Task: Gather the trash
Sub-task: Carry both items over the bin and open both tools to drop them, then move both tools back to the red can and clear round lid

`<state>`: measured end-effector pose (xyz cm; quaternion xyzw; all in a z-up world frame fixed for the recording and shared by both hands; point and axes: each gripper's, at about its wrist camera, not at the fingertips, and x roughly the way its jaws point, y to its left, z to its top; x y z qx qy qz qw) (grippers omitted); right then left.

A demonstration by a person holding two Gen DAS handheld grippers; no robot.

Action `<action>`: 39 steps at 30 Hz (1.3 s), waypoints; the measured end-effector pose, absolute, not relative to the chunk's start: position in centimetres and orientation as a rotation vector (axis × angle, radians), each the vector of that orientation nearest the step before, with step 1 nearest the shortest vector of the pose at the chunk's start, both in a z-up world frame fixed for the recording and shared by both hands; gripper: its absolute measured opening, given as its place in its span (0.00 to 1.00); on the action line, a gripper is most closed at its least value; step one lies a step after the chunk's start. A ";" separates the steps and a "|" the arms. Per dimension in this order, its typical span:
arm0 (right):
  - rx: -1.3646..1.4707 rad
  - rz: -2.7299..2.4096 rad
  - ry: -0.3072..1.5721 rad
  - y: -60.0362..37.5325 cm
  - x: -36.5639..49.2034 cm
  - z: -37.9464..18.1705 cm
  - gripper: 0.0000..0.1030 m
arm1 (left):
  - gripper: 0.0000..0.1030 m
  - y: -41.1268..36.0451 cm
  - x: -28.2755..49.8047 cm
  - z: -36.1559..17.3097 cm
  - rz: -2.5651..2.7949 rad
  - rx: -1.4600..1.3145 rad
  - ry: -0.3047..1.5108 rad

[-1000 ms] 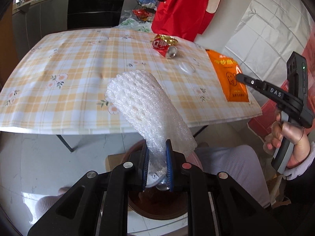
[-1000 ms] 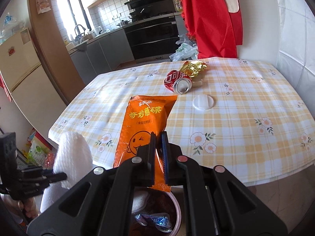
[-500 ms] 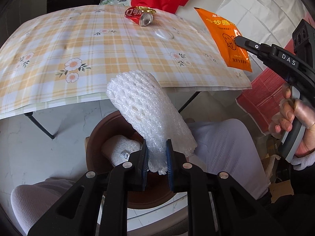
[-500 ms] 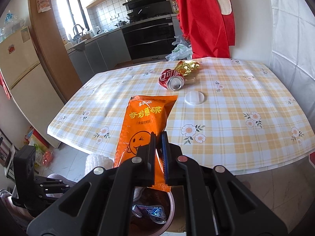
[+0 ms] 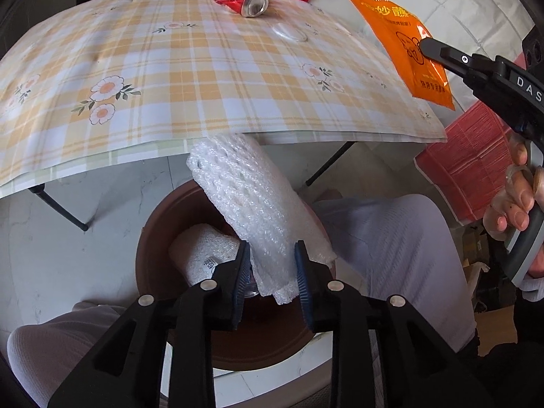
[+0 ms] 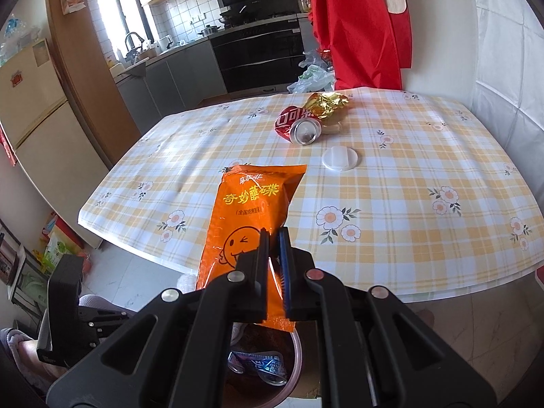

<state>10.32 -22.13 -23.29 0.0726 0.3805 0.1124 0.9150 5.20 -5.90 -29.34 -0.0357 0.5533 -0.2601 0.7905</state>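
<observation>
Since a moment ago our left gripper (image 5: 272, 272) has dropped below the bench (image 5: 190, 78) edge, and its jaws have parted around the white foam net (image 5: 251, 204), which hangs over the brown bin (image 5: 149, 238); release looks underway. Our right gripper (image 6: 274, 251) stays level above the bin, jaws clamped on the orange snack bag (image 6: 248, 210). A crushed can (image 6: 299, 125) remains near the far edge.

This is a home kitchen. A built-in oven (image 6: 261, 56) with a hob sits at twelve o'clock, a sink with tap (image 6: 134, 46) and a cream fridge (image 6: 37, 108) at ten, white wall tiles (image 6: 197, 3) behind, and a checked floral tablecloth (image 6: 391, 183) covers the worktop.
</observation>
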 end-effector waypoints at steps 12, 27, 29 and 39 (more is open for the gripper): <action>0.110 0.276 0.809 -20.4 9.2 -23.7 0.09 | 0.65 1.0 5.4 -21.6 -0.342 -0.210 0.931; -0.005 0.370 0.899 -15.5 6.3 -25.1 0.14 | 0.84 6.0 2.5 -17.2 -0.168 -0.285 0.740; 0.002 0.389 0.899 -15.0 6.1 -25.0 0.21 | 0.84 6.0 2.1 -17.1 -0.164 -0.283 0.732; 0.021 0.349 0.893 -15.3 6.6 -24.9 0.71 | 0.84 6.2 1.8 -17.5 -0.156 -0.264 0.726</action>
